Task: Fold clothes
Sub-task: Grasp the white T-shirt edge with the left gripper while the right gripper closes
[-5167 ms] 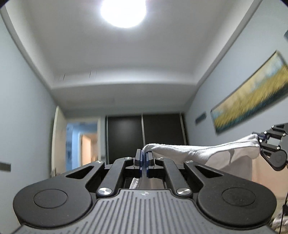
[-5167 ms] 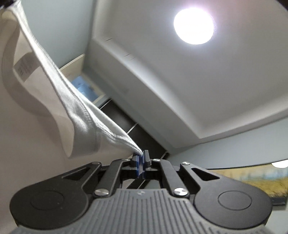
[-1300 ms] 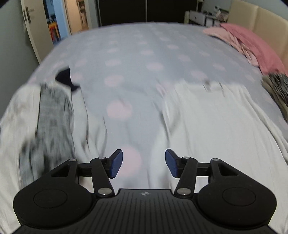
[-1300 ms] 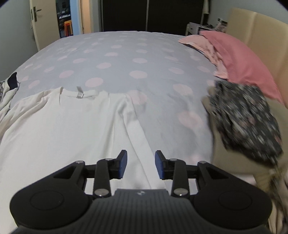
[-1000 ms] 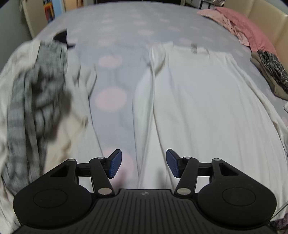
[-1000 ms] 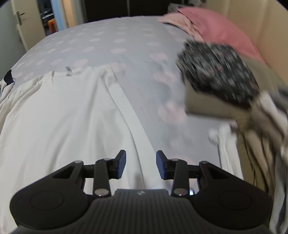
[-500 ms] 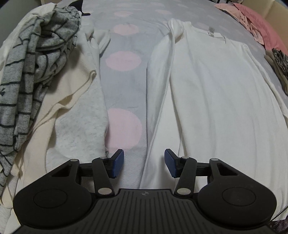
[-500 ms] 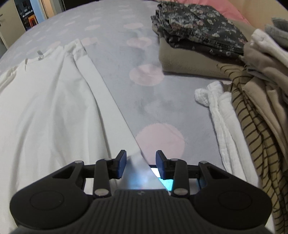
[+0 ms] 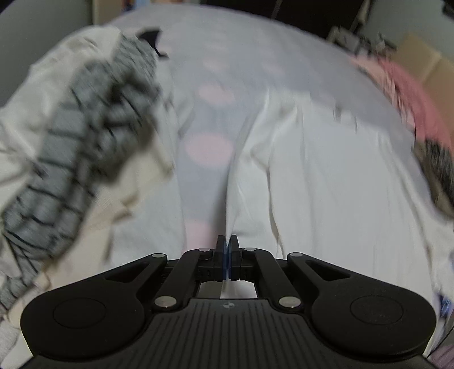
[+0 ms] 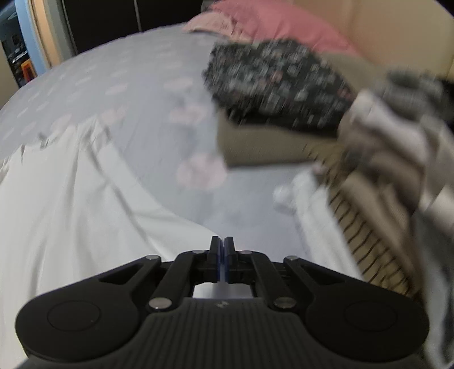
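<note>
White cotton-looking fabric fills both views: a white long-sleeved top (image 9: 326,176) lies spread flat on a bed (image 9: 255,51) covered in a grey sheet with pink dots. The left gripper (image 9: 227,244) has its fingers clenched on the edge of the top's sleeve on that side, a thin fold of cloth pinched between the blue pads. The right gripper (image 10: 221,245) has its fingers pressed together at the opposite sleeve edge of the top (image 10: 71,198), apparently pinching it too. Left of the top sits a loose heap of laundry with a grey striped garment (image 9: 85,136). Right of the top are folded clothes, a dark floral piece (image 10: 278,82) uppermost, with a pink pillow (image 10: 272,25) beyond. Both views are motion-blurred. The top looks light, limp and soft; it will likely sag and crease, so holding it at sleeve ends or seams seems best.
</note>
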The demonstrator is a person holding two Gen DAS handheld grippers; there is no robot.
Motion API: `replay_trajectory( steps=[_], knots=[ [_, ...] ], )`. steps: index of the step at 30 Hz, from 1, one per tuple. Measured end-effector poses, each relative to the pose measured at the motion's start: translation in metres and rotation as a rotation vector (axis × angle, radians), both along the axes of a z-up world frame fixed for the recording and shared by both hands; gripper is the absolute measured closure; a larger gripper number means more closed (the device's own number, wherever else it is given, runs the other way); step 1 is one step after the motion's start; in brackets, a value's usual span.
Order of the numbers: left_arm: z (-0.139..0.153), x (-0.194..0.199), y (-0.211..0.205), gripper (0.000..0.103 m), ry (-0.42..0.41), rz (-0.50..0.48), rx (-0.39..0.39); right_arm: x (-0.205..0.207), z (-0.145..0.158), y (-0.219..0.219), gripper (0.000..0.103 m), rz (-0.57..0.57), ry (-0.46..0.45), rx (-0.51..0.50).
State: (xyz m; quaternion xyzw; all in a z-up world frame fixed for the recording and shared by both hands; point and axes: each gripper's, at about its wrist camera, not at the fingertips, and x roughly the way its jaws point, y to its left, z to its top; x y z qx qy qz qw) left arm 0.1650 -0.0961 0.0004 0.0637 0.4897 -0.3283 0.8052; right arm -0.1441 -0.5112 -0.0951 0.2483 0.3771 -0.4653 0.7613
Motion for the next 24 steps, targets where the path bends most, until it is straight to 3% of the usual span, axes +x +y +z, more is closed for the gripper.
replay_trajectory(
  steps=[6,10,19,24],
  knots=[
    [0.026,0.051,0.014,0.103,-0.068,0.124,0.009,0.001,0.027,-0.031,0.101,-0.061,0.036,-0.120],
    [0.043,0.085,0.023,0.103,-0.114,0.206,0.019,-0.001,0.028,-0.059,0.101,-0.119,0.089,-0.168],
    [0.029,0.139,-0.002,0.103,-0.152,0.268,0.102,0.005,0.017,-0.111,0.101,-0.192,0.158,-0.221],
    [0.029,0.136,-0.003,0.103,-0.169,0.262,0.107,0.017,-0.001,-0.121,0.101,-0.171,0.262,-0.216]
  ],
)
